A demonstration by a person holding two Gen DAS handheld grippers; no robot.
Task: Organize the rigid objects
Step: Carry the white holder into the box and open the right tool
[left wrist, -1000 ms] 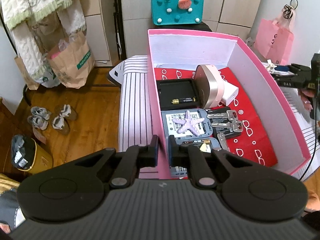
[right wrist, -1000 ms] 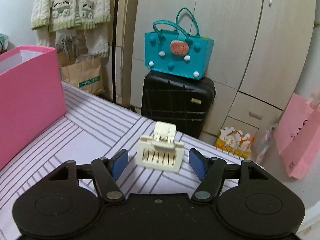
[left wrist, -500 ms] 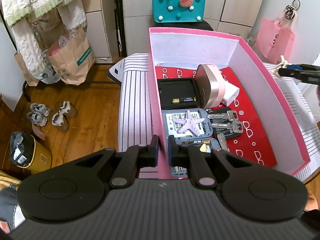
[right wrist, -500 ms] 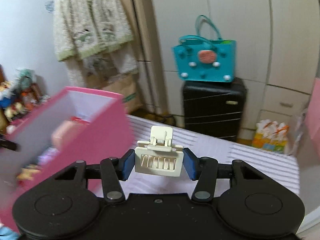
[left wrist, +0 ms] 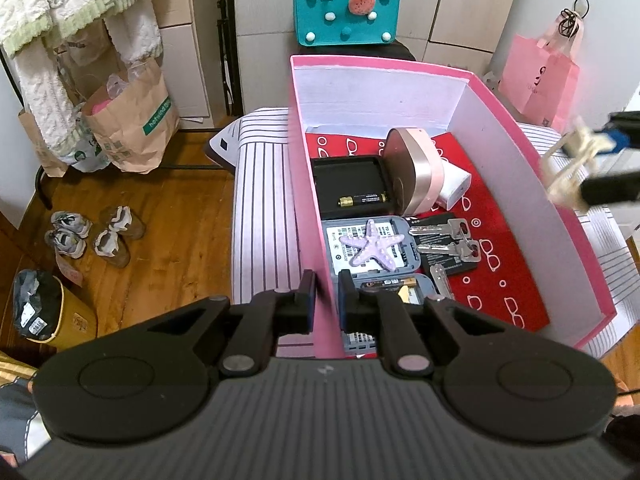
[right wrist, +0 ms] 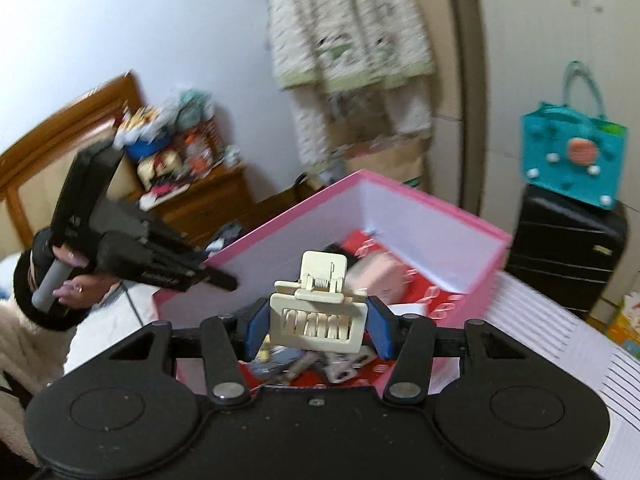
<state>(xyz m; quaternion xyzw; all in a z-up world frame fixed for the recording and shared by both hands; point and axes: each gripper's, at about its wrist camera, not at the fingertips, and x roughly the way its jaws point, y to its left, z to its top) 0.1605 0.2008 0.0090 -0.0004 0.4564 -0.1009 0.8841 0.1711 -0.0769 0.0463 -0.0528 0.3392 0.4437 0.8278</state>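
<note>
While our left gripper (left wrist: 323, 286) pinches the near wall of the pink box (left wrist: 520, 148), our right gripper (right wrist: 318, 322) is clamped on the cream hair clip (right wrist: 319, 316), carrying it above the box's far rim, over the striped bed (left wrist: 264, 200).

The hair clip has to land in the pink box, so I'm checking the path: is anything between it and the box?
Nothing visible blocks it. The right claw holds the hair clip above the open pink box, whose near wall lies below it.
</note>
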